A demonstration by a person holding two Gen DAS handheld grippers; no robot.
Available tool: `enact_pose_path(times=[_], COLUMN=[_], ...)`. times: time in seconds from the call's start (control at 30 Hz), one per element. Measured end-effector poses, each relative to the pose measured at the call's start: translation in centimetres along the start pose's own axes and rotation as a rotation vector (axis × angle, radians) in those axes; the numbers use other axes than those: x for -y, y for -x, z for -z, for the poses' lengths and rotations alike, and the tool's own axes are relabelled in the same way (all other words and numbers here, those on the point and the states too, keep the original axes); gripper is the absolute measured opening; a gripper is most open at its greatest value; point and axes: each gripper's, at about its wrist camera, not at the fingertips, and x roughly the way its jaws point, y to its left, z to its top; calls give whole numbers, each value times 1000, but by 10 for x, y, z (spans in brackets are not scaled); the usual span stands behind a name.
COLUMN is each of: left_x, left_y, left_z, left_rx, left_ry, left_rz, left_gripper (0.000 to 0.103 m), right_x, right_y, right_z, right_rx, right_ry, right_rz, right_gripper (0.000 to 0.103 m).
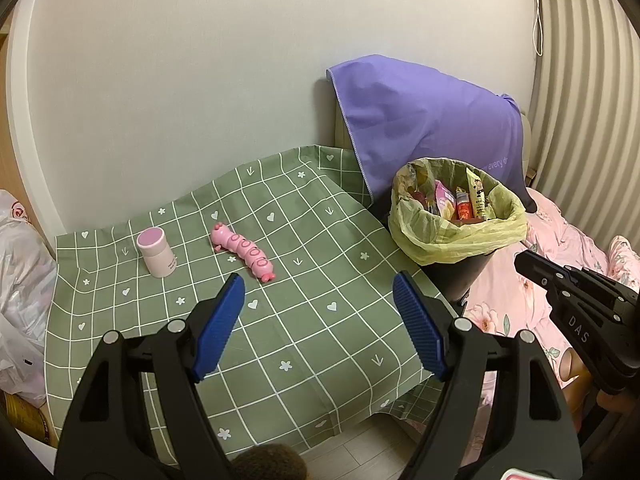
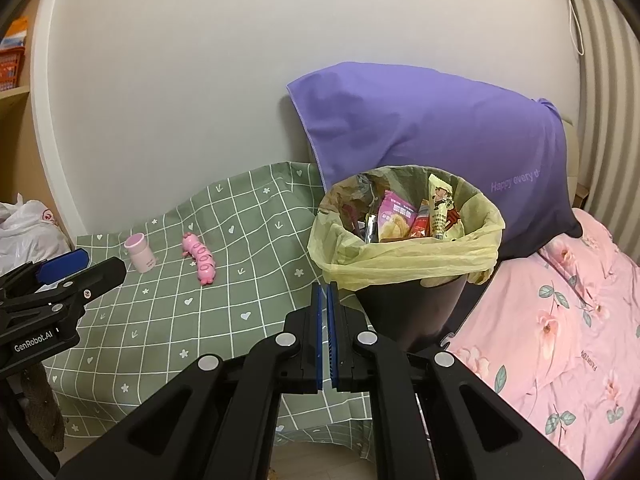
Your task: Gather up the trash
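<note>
A black bin (image 1: 460, 276) (image 2: 408, 312) lined with a yellow-green bag stands at the right edge of the green checked tablecloth (image 1: 280, 340) (image 2: 168, 320). Several snack wrappers (image 1: 460, 204) (image 2: 412, 216) stick up inside it. On the cloth lie a pink caterpillar toy (image 1: 244, 250) (image 2: 199, 258) and a white jar with a pink lid (image 1: 156, 252) (image 2: 139, 253). My left gripper (image 1: 318, 292) hovers open over the cloth, nothing between its blue pads. My right gripper (image 2: 324, 292) is shut and empty, just in front of the bin's left side.
A purple pillow (image 1: 424, 128) (image 2: 432, 128) leans on the wall behind the bin. Pink floral bedding (image 1: 520, 300) (image 2: 560, 328) lies to the right. A white plastic bag (image 1: 20, 280) (image 2: 28, 232) sits left of the table.
</note>
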Motion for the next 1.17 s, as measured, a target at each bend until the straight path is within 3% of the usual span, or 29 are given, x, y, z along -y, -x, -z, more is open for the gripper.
enact_pose_path(times=[0.93, 1.07, 1.17], left_x=[-3, -29, -86], left_y=[-4, -28, -56], left_z=[0, 5, 15], left_rx=[-17, -96, -151], left_ry=[5, 45, 152], left_rz=[-9, -33, -159], left_gripper=[73, 73, 73], right_x=[2, 2, -1], right_y=[-3, -8, -17], right_z=[3, 3, -1], right_rx=[-9, -20, -30], right_ry=[4, 7, 20], right_rz=[3, 7, 7], right_gripper=[6, 6, 6])
